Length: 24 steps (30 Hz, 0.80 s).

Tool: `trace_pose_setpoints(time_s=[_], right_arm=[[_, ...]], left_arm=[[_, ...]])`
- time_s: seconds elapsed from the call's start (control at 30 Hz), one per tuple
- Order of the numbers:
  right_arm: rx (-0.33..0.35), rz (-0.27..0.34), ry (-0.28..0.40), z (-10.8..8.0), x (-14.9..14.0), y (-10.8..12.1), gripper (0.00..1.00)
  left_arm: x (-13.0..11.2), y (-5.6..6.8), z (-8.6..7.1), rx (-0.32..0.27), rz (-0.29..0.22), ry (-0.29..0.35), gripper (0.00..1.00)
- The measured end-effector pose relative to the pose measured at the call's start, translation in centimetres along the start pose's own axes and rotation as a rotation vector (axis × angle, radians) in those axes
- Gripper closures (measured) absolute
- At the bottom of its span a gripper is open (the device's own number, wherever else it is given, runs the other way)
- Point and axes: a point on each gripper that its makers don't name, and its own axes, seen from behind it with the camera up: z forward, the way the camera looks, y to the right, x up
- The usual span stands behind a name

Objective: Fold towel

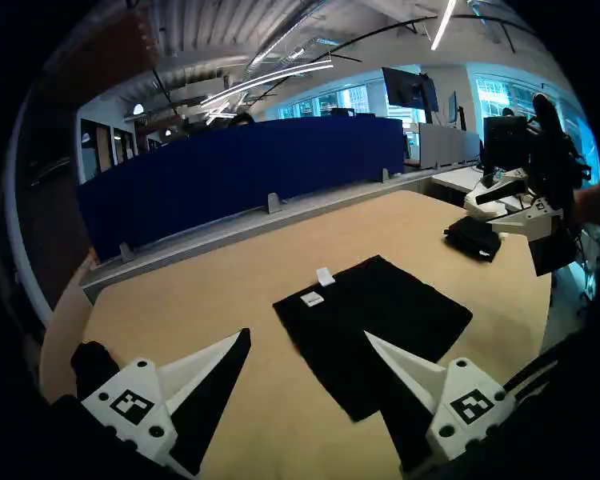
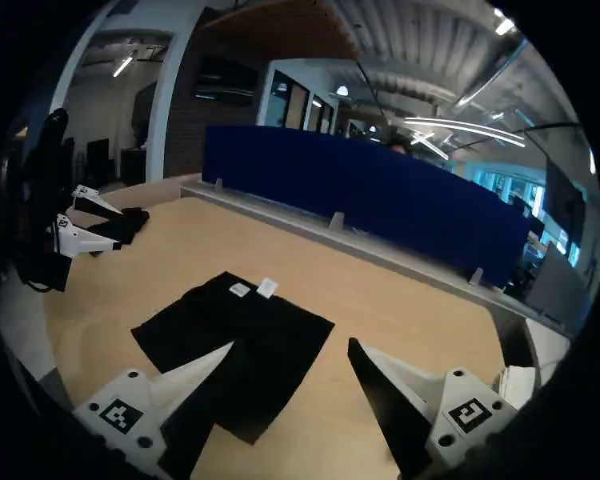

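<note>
Black towel (image 1: 380, 312) flat on table (image 1: 220, 288); left tongs (image 1: 306, 334), right tongs (image 2: 292, 343) spread, empty.

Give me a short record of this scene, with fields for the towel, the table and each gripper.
surface: light wooden table
towel: black towel, lying flat on the table
tags: two white tags at one edge of the towel
left gripper: open, holding nothing
right gripper: open, holding nothing
other cloth: small black cloth bundle near a far table corner
background: blue divider along the table's far side
</note>
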Motion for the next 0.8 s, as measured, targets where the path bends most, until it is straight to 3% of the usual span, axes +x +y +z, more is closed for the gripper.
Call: trace_pose_setpoints(time_s=[0.5, 0.8], right_arm=[[0.047, -0.006, -0.122, 2.2, -6.8, -1.7, 0.0], [0.085, -0.001, -0.2, 3.4, -11.0, -3.4, 0.0]], left_arm=[[-6.1, 3.9, 2.9, -0.114, 0.013, -0.136, 0.05], [-9.3, 5.2, 3.7, -0.161, 0.019, -0.216, 0.05]])
